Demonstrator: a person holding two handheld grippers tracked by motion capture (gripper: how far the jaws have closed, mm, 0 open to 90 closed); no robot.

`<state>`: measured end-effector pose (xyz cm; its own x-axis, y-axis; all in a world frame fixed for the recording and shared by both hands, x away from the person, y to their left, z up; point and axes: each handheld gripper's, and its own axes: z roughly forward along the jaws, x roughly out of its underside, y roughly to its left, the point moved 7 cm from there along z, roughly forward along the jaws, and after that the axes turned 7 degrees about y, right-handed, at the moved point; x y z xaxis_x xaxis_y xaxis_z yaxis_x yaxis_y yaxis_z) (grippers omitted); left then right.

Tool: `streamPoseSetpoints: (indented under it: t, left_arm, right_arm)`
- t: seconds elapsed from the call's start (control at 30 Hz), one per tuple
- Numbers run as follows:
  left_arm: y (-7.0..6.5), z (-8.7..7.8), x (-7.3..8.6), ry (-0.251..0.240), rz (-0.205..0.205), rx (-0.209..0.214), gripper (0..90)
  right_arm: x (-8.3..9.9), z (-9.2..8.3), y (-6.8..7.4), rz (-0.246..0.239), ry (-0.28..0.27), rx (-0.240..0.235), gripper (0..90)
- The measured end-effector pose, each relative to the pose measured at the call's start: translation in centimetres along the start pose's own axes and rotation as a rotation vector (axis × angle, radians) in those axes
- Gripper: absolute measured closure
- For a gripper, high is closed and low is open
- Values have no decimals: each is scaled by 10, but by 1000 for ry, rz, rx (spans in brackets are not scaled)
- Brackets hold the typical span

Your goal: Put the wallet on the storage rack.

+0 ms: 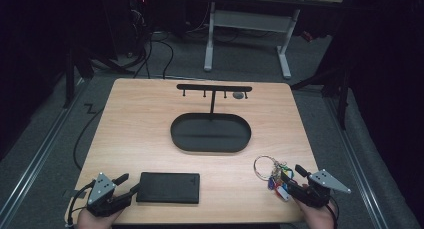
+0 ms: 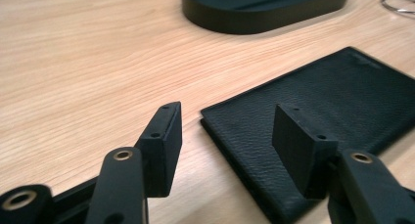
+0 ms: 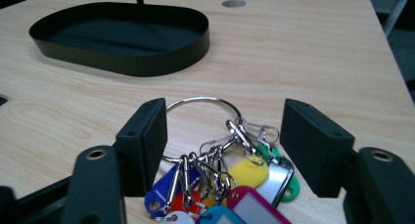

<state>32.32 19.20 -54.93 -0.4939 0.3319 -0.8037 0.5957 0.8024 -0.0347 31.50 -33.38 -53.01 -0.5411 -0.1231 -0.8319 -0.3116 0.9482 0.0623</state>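
A black leather wallet lies flat near the table's front edge. My left gripper is open at the wallet's left end. Its jaws straddle the near corner, one beside the wallet and one above it, and neither presses on it. A bunch of keys with coloured tags on a large metal ring rests at the front right. My right gripper is open with the tags lying between its jaws on the table, and the pads stand apart from them.
A black oval tray sits mid-table. A thin post rises from it to a crossbar with small hooks. A round cable hole lies behind it. Bare wood surrounds the tray.
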Motion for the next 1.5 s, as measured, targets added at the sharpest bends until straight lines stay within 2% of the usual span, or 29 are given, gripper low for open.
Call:
streamPoseSetpoints:
  t: [0.07, 0.17, 0.2, 0.23, 0.27, 0.3, 0.47, 0.57, 0.6, 0.63, 0.7, 0.83, 0.87, 0.9, 0.93, 0.97, 1.07, 1.1, 1.13, 1.2, 1.33, 1.37, 1.43, 1.5]
  left_arm:
    - [-6, 2, -5, -10, 36, 6, 435]
    - [-19, 8, -8, 1, 102, 20, 426]
    - [-19, 8, -8, 1, 102, 20, 425]
    - [-23, 10, -8, 9, 125, 24, 425]
    - [-31, 14, -7, 24, 168, 28, 443]
    - [-34, 14, -7, 27, 178, 37, 442]
    - [-41, 13, -9, 24, 196, 46, 442]
    - [-41, 13, -9, 21, 189, 49, 447]
    - [-42, 14, -8, 27, 175, 67, 449]
    - [-42, 14, -8, 27, 175, 67, 454]
    - [-48, 13, -7, 28, 186, 99, 478]
    - [-64, 10, -8, 25, 172, 188, 511]
    - [-70, 10, -9, 26, 184, 194, 540]
    - [-70, 10, -9, 26, 184, 194, 565]
    - [-77, 10, -11, 23, 203, 195, 565]
    - [-88, 12, -12, 25, 218, 220, 624]
    - [-108, 19, -11, 61, 229, 283, 681]
    - [-108, 19, -11, 61, 229, 283, 704]
    - [-120, 25, -9, 102, 242, 312, 724]
    - [-131, 31, -7, 138, 272, 330, 765]
    - [-149, 39, -6, 172, 335, 331, 826]
    - [-149, 39, -6, 172, 335, 331, 839]
    - [-155, 45, -8, 185, 372, 301, 857]
    - [-156, 48, -9, 186, 376, 302, 866]
  right_arm:
    - [3, 1, 3, 26, 7, -12, 327]
    - [6, -1, 6, -24, 2, 14, 331]
    - [6, -2, 6, -29, -6, 19, 352]
    - [6, -2, 6, -29, -6, 19, 352]
    - [5, -4, 3, -35, -20, 28, 355]
    - [5, -3, 2, -31, -17, 28, 354]
    - [9, 4, 1, -34, 15, 20, 352]
    - [10, 6, 1, -34, 27, 15, 358]
    - [10, 6, 1, -38, 26, 13, 358]
    - [9, 6, 2, -39, 24, 11, 359]
    - [8, 6, 2, -46, 19, 11, 360]
    - [6, 5, 5, -54, 8, 6, 361]
    - [6, 6, 5, -58, 7, 8, 360]
    - [6, 6, 5, -58, 7, 8, 360]
    - [6, 6, 5, -58, 9, 8, 358]
    - [6, 8, 5, -52, 11, 5, 358]
    - [6, 8, 4, -45, 11, 5, 358]
    - [6, 9, 3, -41, 11, 4, 358]
    - [6, 8, 3, -41, 11, 4, 358]
    - [6, 8, 3, -45, 13, 4, 358]
    - [8, 9, 2, -41, 19, 1, 358]
    - [8, 9, 2, -41, 19, 1, 358]
    - [8, 9, 1, -42, 20, -4, 358]
    - [8, 9, 1, -42, 20, -7, 358]
